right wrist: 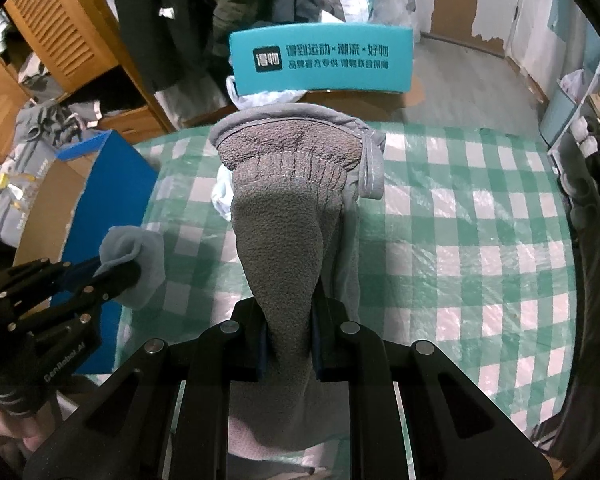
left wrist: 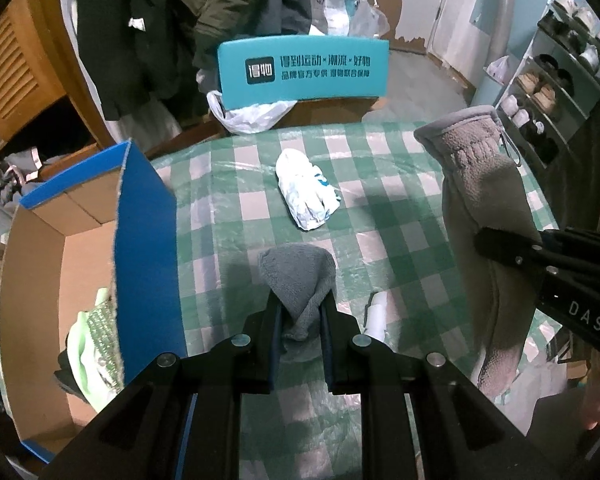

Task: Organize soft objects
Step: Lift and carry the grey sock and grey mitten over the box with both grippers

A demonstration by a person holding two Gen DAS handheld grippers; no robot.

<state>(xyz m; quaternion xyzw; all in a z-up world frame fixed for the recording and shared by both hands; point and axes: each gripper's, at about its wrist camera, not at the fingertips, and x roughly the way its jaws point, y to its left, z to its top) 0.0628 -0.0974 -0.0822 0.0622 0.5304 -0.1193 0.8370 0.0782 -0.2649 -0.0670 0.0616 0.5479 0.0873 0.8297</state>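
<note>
My left gripper [left wrist: 300, 320] is shut on a small grey cloth [left wrist: 298, 280] and holds it above the checked table [left wrist: 400, 216], beside the blue cardboard box [left wrist: 148, 240]. It also shows in the right wrist view [right wrist: 112, 270], pinching that cloth [right wrist: 140, 256]. My right gripper [right wrist: 288, 340] is shut on a long grey fleece garment [right wrist: 284, 216], which stands up before the camera. In the left wrist view the right gripper [left wrist: 488, 240] holds the fleece [left wrist: 480, 184] at the table's right. A crumpled white plastic bag [left wrist: 306, 194] lies mid-table.
The open box holds a green and white soft item [left wrist: 96, 340]. A teal box lid with printed text [left wrist: 300, 68] stands behind the table beside a white bag [left wrist: 248, 114]. Dark coats [left wrist: 160, 20] hang at the back; a shoe rack [left wrist: 556, 80] stands right.
</note>
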